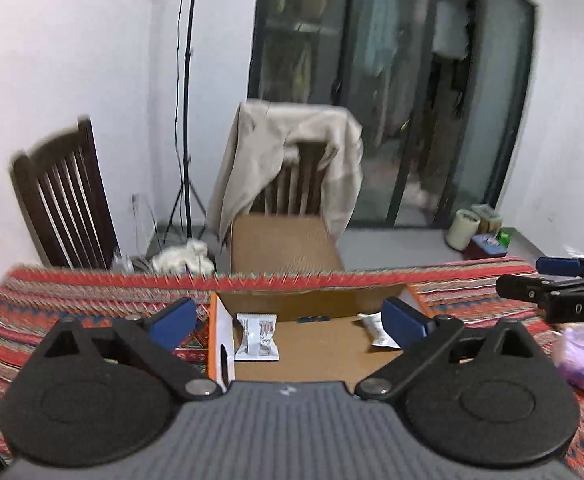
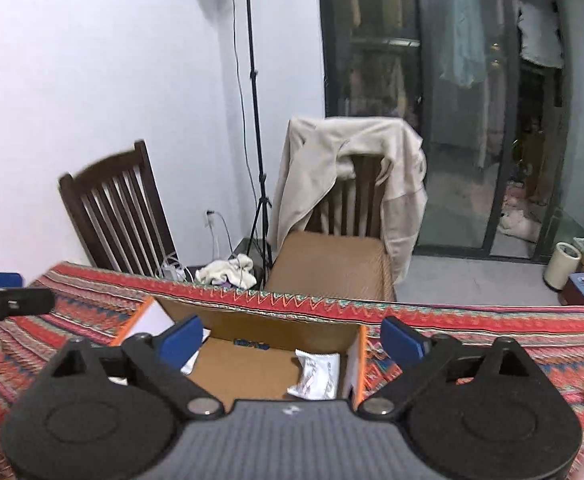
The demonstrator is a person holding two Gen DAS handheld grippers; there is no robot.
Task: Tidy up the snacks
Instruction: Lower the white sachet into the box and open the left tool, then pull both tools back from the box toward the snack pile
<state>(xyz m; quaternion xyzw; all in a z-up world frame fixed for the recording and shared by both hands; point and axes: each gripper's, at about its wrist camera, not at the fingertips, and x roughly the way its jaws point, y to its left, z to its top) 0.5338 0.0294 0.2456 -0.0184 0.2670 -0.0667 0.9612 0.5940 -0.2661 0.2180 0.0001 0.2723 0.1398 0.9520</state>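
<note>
Both tools hover above the open brown cardboard box with orange-edged flaps point(image 1: 311, 356), which sits on the red patterned woven tablecloth point(image 1: 92, 304). The left gripper point(image 1: 290, 322) has its blue-padded fingers spread wide with nothing between them, and the right gripper point(image 2: 292, 340) is spread just as wide and equally bare. Judging from that, the step in hand is the gap between placements: packets are in the box, and each tool is free to fetch another.

Inside the box, a white printed snack packet point(image 1: 256, 338) lies flat on the floor against the left wall. A second white snack packet point(image 2: 315, 374) lies against the right wall. Between them the box floor is bare cardboard.

Outside the box, to its right on the cloth, there is a pale purple soft bundle point(image 1: 575, 356); it is blurred at the frame edge, so it may be a snack bag, though that is not certain.

The next move probably calls for swinging a gripper away from the box toward whatever snacks lie on the cloth beside it, closing on one, and bringing it back to the bare middle of the box.
</note>
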